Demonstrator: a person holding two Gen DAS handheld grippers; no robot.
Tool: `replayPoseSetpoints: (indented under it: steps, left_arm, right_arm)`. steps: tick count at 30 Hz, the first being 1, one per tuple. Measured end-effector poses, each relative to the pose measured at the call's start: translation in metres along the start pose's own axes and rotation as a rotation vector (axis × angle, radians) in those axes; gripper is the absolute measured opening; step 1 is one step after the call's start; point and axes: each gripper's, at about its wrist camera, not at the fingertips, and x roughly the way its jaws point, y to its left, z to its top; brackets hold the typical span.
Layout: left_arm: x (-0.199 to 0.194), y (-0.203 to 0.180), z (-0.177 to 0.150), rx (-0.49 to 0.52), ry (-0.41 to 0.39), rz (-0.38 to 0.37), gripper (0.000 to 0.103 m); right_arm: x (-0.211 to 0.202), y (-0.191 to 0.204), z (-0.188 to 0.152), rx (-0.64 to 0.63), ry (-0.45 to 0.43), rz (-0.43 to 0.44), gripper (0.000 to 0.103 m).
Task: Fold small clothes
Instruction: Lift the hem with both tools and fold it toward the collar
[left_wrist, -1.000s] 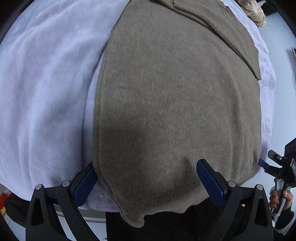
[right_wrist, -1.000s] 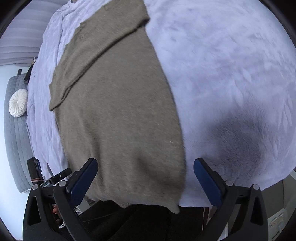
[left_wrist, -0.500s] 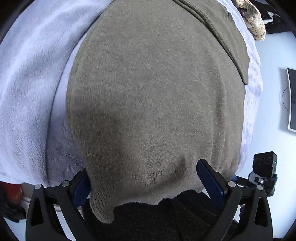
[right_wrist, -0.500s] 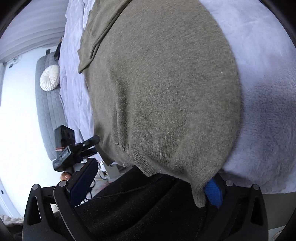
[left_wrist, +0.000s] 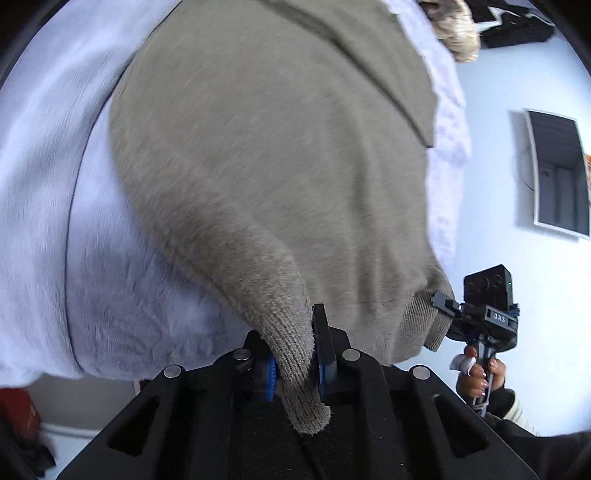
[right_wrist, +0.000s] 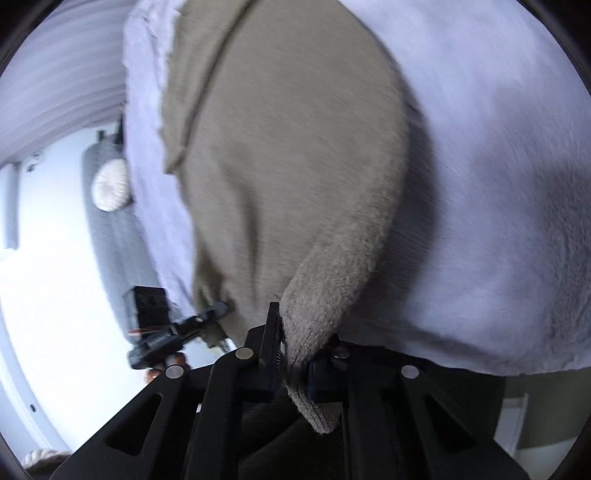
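A taupe knit sweater lies spread on a lavender fleece blanket over a bed. My left gripper is shut on the sweater's near left hem corner, which bunches between the jaws and is lifted off the blanket. My right gripper is shut on the near right hem corner of the same sweater, also lifted. Each gripper shows in the other's view: the right one at the sweater's right hem, the left one at its left hem. A folded sleeve lies across the far part.
The blanket covers the bed to its near edge. A round cream cushion sits on a grey sofa to the left. A woven item lies at the far right of the bed. A dark framed panel hangs on the wall.
Both grippers were open over the hem; they have closed on the two hem corners and lifted them, so the near edge is bunched and raised.
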Motion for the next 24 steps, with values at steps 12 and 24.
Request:
replayPoseSetpoints:
  steps: [12,24]
  left_arm:
    - [-0.086,-0.049,0.107,0.202,-0.114,-0.130,0.017]
    - [-0.123,-0.076,0.225,0.121,-0.342,-0.070,0.017]
  right_arm:
    - [-0.026,0.087,0.040,0.031,-0.317,0.345,0.009]
    - [-0.067,0.151,0.157,-0.028,-0.386,0.380,0.009]
